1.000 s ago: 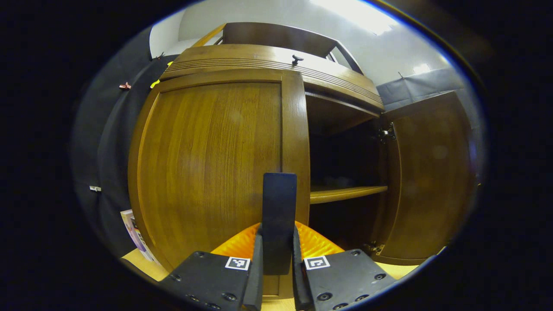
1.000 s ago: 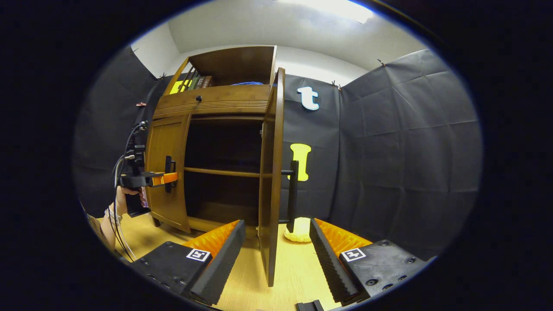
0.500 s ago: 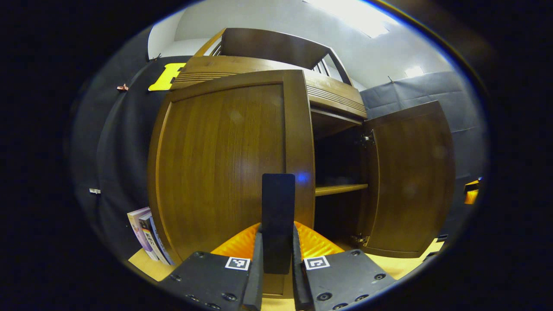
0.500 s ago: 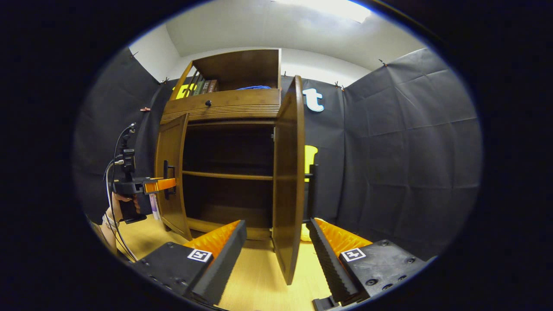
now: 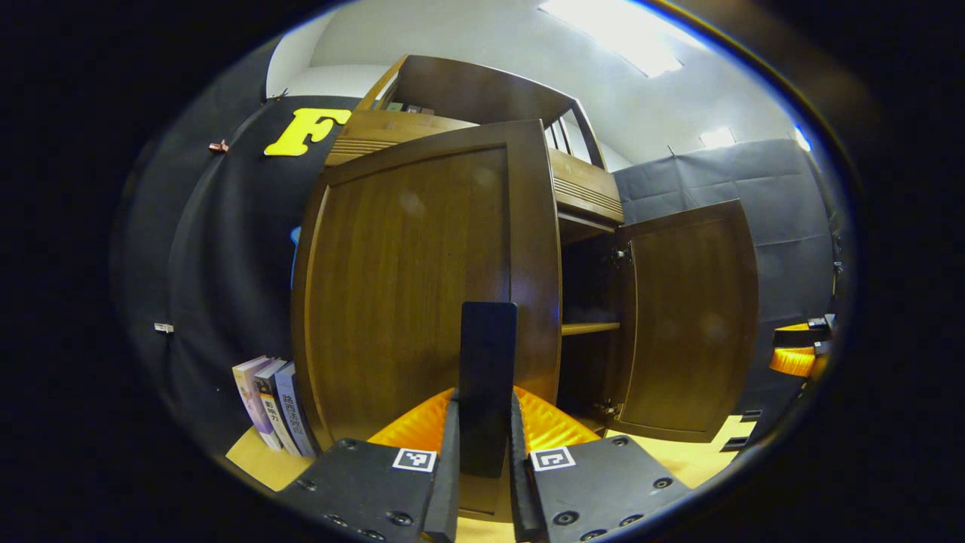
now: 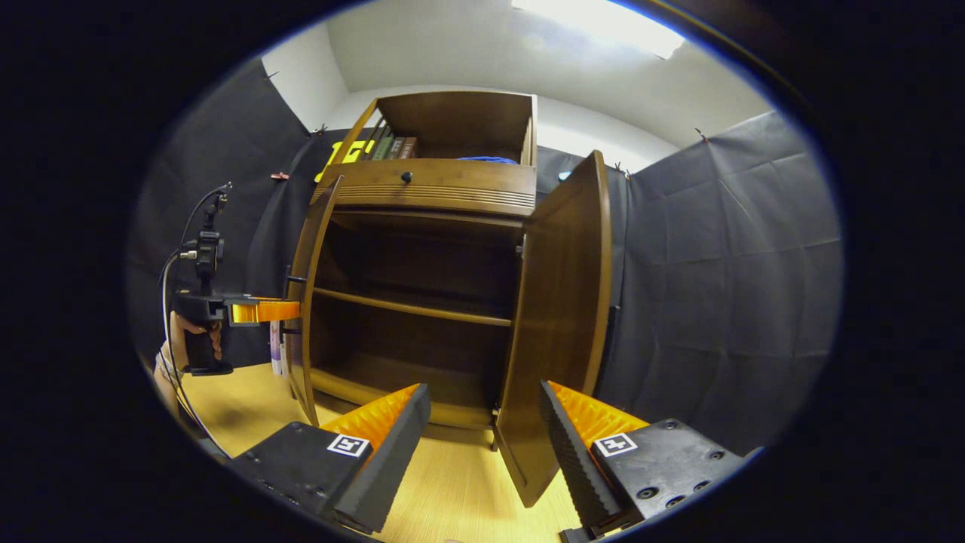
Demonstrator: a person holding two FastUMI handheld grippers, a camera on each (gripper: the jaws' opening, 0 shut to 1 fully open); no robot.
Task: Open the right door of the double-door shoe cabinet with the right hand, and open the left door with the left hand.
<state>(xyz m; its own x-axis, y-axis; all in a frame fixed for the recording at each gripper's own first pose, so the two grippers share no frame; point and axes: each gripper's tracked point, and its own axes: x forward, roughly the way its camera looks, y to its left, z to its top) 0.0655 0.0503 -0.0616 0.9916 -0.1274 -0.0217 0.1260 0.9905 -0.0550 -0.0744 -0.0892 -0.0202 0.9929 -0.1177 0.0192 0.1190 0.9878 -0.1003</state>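
The brown wooden shoe cabinet (image 6: pixel 437 188) stands against the booth wall with both doors swung out. In the left gripper view, my left gripper (image 5: pixel 484 411) is shut on the black bar handle (image 5: pixel 488 347) of the left door (image 5: pixel 411 279). That door (image 6: pixel 304 302) appears nearly edge-on in the right gripper view, with the left gripper (image 6: pixel 264 311) and the hand (image 6: pixel 175 343) holding it beside it. The right door (image 6: pixel 562 324) hangs wide open, its inner face towards me. My right gripper (image 6: pixel 482 392) is open, apart from that door, nothing between its fingers.
Several books (image 5: pixel 271 400) lean on the floor left of the cabinet. Inside is a bare shelf (image 6: pixel 411 309); more books (image 6: pixel 392 147) sit in the top compartment. The light wooden floor (image 6: pixel 460 498) runs in front. Black cloth walls close in on the right.
The left door has swung further outward with my left gripper on its handle. The right door now shows its inner face to the right gripper view instead of its edge.
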